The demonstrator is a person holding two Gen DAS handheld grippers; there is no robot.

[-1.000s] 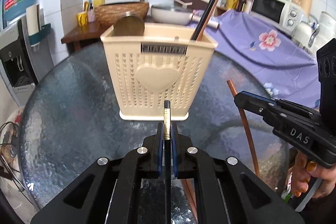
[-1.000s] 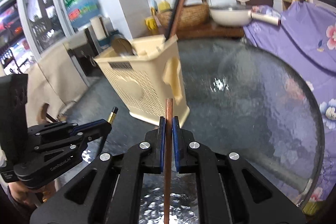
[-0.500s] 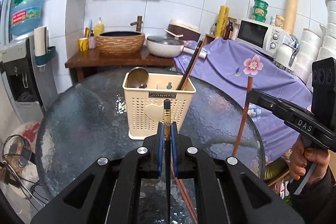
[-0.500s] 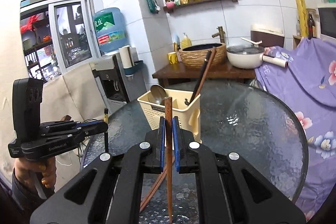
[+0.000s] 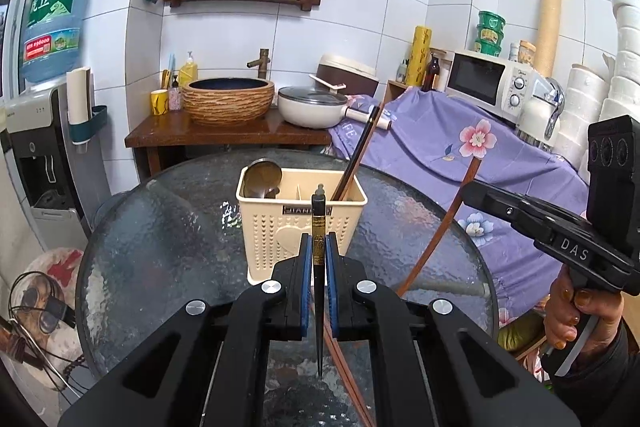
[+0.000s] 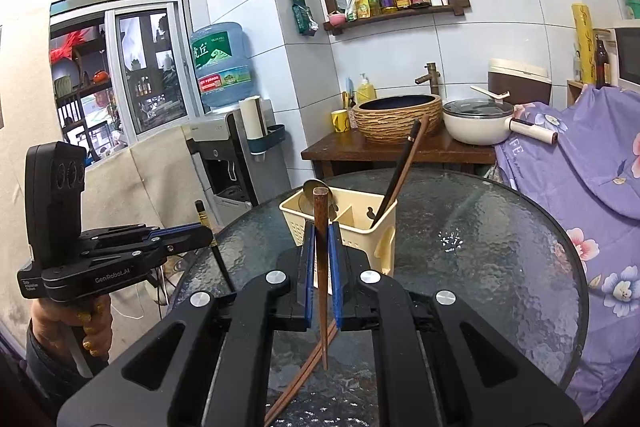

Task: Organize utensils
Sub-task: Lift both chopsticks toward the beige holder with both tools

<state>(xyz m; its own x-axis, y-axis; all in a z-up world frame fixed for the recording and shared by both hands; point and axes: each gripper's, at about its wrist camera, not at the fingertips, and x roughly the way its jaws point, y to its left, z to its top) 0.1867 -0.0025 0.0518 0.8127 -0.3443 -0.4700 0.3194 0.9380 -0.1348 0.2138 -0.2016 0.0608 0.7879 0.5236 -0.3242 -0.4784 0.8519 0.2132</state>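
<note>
A cream utensil caddy [image 5: 302,227] stands on the round glass table [image 5: 160,247]; it also shows in the right wrist view [image 6: 352,227]. It holds a metal spoon [image 5: 262,177] and two leaning chopsticks [image 5: 360,151]. My left gripper [image 5: 319,263] is shut on a black chopstick with a gold band [image 5: 319,239], held upright above the table. My right gripper [image 6: 321,259] is shut on a brown wooden chopstick [image 6: 320,227], also upright; it shows at the right in the left wrist view [image 5: 444,227]. Another brown chopstick [image 6: 304,371] lies on the table below.
A wooden counter [image 5: 224,131] with a woven basin, a pot and cups stands behind the table. A purple flowered cloth [image 5: 460,147] covers furniture on the right, with a microwave [image 5: 488,83]. A water dispenser [image 5: 36,131] stands at the left.
Both grippers have risen and pulled back from the caddy, each carrying its chopstick. The caddy now looks smaller and farther away.
</note>
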